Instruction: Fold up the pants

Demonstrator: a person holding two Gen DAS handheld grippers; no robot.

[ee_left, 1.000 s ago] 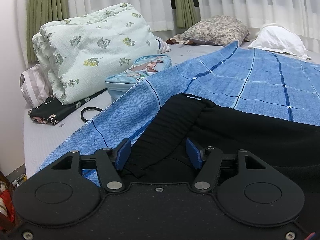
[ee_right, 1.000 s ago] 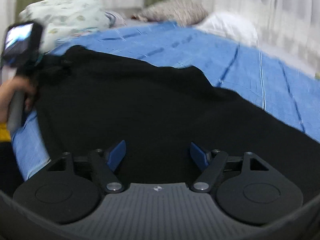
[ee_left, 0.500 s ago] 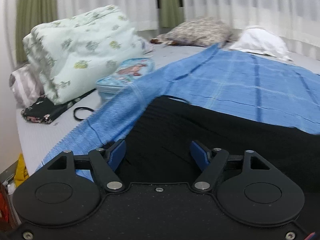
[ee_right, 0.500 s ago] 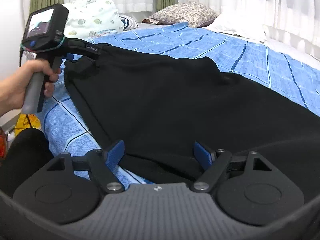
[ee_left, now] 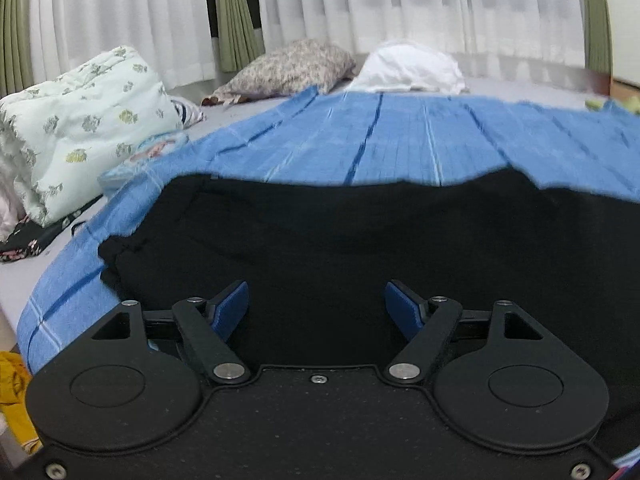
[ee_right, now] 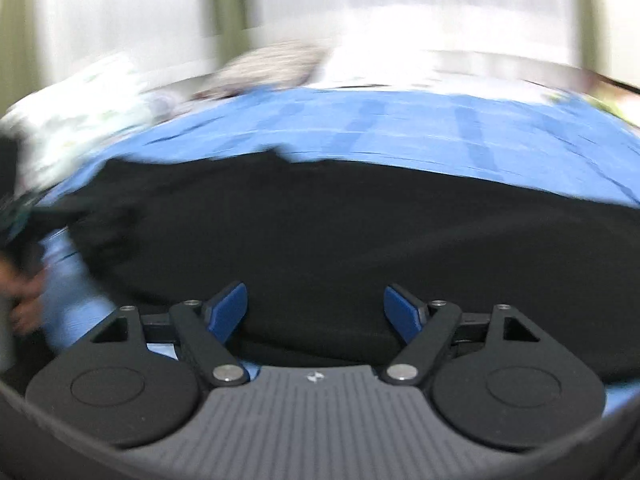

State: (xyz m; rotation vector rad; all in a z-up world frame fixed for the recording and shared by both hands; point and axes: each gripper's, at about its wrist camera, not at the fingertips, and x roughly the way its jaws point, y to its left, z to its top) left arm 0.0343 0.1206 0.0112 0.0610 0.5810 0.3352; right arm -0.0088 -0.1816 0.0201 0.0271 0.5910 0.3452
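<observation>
Lying flat, black pants (ee_left: 360, 240) cover the blue bedspread (ee_left: 400, 136), seemingly unheld.

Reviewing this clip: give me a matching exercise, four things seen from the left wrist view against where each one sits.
Things:
1. black pants
2. white pillow
3. floral quilt
4. yellow cloth

Places:
A. bundled at the left of the bed
B. low at the left edge, below the bed
C. spread on the blue blanket, just ahead of the tongs
D. far end of the bed, by the curtains

Pairs: 1-C, 2-D, 3-A, 4-B
</observation>
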